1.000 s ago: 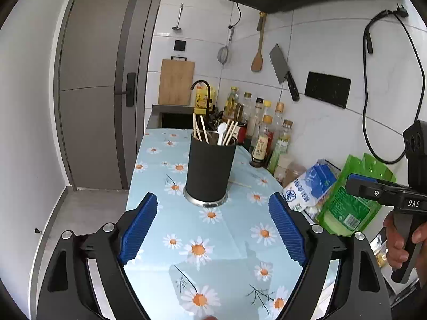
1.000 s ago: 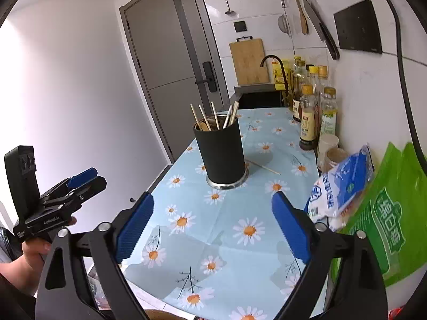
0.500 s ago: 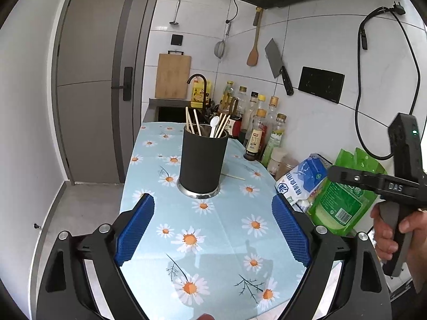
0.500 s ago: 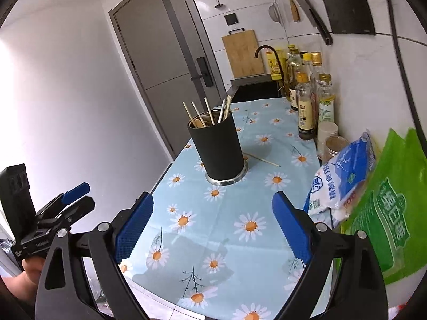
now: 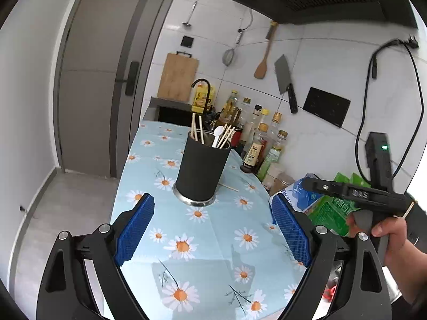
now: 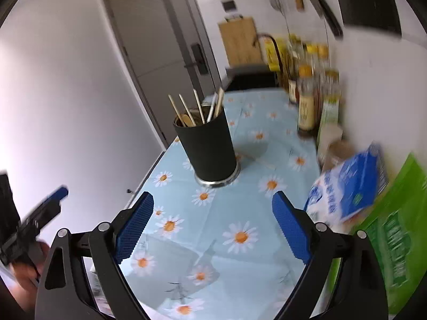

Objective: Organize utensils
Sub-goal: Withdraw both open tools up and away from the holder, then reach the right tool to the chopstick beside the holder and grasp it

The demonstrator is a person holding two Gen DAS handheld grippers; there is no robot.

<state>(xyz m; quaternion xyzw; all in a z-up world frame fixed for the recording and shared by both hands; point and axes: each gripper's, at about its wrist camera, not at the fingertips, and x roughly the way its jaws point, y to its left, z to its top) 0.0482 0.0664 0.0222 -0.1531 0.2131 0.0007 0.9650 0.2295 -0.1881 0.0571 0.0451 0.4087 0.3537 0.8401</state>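
My left hand-held gripper (image 5: 212, 230) is spread wide and holds nothing; my right hand-held gripper (image 6: 212, 230) is spread too, also bare. Both hang over the desk (image 5: 213, 242) with its daisy cloth. Ahead, mid-desk, stands the black holder (image 5: 201, 170), upright, with chopsticks (image 5: 197, 129) and a white spoon (image 5: 217, 134) inside. One stick (image 5: 229, 187) lies flat just beside its base.

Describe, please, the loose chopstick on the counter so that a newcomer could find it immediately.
Start at the daisy-print tablecloth covering the counter, and find the tall black utensil holder standing on it. Just beyond its metal base, toward the row of sauce bottles, lies a single pale wooden chopstick. It alone lies flat on the cloth; the other chopsticks stand upright inside the holder.
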